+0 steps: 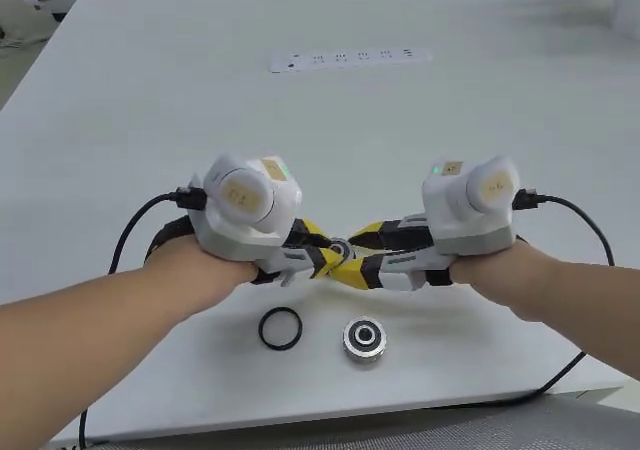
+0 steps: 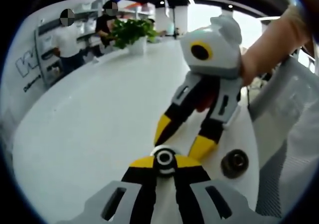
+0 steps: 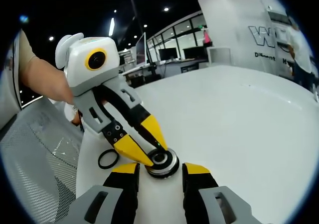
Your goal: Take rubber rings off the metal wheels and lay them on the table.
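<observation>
Left tongs [image 2: 165,163]: your jaws are clamped on a metal wheel [image 3: 162,164], a yellow tip pressed to each side. You cannot tell whether it hangs just over the table [image 1: 150,120] or rests on it.
Right tongs [image 2: 182,138]: your jaws stand spread, one tip on either side of that same wheel. You cannot tell whether they touch it.
Tongs together: they meet nose to nose in front of you, with the wheel between them.
Band on the held wheel: your right gripper view shows a dark band round its rim, but you cannot be sure it is rubber.
Rubber ring [image 1: 280,328]: one black ring lies flat on the table, on your side of the left tongs.
Loose wheel [image 1: 364,337]: it lies flat just right of that ring, not touching it.
Power strip [image 1: 350,58]: a white one lies well beyond the tongs.
Plant [image 2: 132,32]: it is green and stands in a white pot at the far end of the table.
</observation>
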Available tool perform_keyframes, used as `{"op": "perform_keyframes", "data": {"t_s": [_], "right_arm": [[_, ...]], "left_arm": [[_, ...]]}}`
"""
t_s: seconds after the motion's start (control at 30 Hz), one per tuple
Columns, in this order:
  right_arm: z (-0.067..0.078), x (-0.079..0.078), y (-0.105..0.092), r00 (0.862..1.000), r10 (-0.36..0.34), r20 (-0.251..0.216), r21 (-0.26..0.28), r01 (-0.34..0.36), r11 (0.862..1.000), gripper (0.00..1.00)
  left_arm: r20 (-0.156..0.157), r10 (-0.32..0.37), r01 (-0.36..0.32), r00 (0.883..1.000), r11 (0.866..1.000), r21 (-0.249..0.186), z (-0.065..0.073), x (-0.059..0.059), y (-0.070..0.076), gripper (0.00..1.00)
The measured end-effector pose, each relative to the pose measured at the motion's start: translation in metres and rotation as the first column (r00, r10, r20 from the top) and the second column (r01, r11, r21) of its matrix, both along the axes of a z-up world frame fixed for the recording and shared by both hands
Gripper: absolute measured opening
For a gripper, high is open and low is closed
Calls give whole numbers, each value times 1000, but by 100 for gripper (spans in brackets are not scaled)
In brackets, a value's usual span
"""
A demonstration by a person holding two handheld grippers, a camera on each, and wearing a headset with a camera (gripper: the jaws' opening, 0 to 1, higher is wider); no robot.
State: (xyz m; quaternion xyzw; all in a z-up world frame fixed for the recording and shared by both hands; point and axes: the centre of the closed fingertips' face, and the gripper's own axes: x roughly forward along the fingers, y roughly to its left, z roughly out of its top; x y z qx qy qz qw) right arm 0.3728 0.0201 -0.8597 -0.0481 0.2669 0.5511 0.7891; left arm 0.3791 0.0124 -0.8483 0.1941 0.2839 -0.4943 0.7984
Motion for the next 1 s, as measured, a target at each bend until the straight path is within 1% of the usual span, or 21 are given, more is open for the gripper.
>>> {"op": "perform_keyframes", "data": {"t_s": [0.1,0.13,0.67,1.0], "right_arm": [[-1,1,-1,1000,1,13,-5,-1,1000,27],[-1,0,-2,1000,-1,9,-4,1,1000,26],[-1,-2,-7,1000,5,19,-11,-5,1000,20],[-1,-3,-10,1000,8,17,-15,-7,1000,16]], "left_arm": [[-1,1,-1,1000,1000,-1,-1,1,0,14],[-1,2,-2,1000,1000,-1,-1,1,0,14],[0,4,-4,1000,1000,-5,-2,1,2,14],[-2,9,-9,1000,1000,-8,-2,1,2,14]]}}
